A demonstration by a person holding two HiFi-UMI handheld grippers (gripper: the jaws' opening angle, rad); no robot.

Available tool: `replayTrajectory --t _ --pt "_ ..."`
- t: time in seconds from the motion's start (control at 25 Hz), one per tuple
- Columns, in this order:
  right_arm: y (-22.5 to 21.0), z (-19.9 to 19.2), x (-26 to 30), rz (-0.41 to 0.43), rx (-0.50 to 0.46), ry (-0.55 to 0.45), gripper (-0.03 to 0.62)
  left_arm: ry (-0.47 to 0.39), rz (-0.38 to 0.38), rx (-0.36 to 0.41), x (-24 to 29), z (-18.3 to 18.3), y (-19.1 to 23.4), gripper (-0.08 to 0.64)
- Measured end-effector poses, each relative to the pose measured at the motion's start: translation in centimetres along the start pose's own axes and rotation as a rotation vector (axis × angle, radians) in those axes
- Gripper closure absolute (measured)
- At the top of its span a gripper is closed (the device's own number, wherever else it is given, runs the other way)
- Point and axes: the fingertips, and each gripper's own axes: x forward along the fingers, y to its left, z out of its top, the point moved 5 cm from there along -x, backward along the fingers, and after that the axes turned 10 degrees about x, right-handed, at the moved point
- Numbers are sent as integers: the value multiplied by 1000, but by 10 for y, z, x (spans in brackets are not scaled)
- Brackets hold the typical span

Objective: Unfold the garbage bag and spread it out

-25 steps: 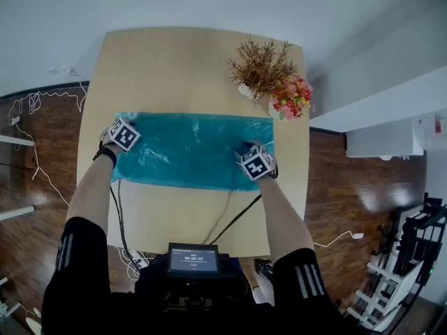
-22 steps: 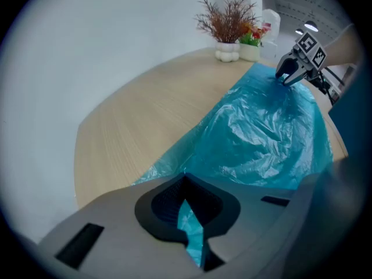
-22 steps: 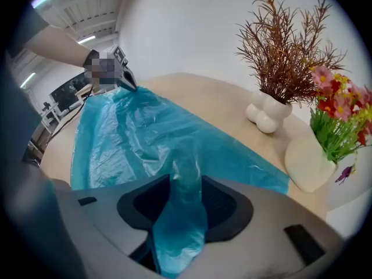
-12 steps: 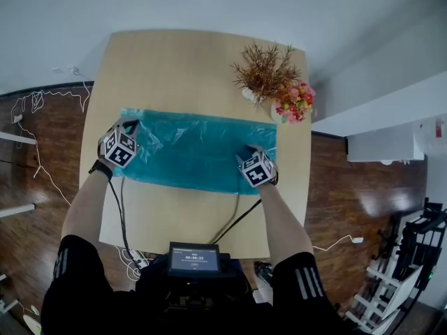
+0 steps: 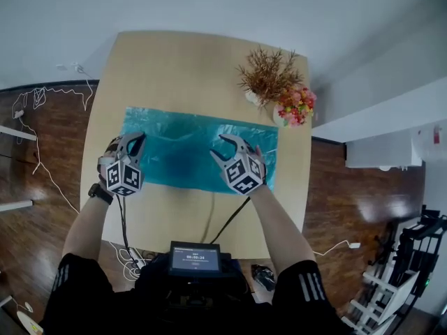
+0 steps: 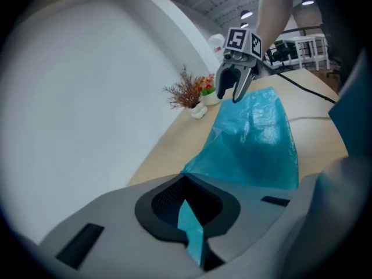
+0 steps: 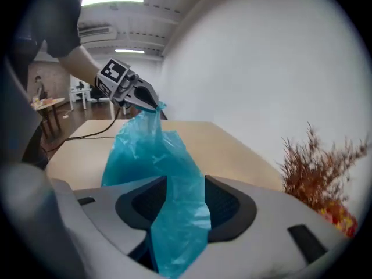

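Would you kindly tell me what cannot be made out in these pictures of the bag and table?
- Head view: print on the small screen is too small to read.
- Head view: the left gripper covers the near left edge of the garbage bag.
- Left gripper view: the gripper's body hides how much bag its shut tongs pinch.
- Right gripper view: the picture's dark rim cuts off the flowers.

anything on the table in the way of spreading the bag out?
Only at the far right: the dried plant and flowers stand right beside that corner of the bag. Elsewhere the table shows only cables, on the near side.
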Motion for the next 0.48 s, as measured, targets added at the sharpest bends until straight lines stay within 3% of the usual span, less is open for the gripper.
replayTrajectory --t 0.2,0.48 --pt "42 38 26 103 -225 15 362 -35 33 56 -20 17 -13 559" --pt "78 51 59 160 -339 70 364 -80 9 92 -31 24 -30 559"
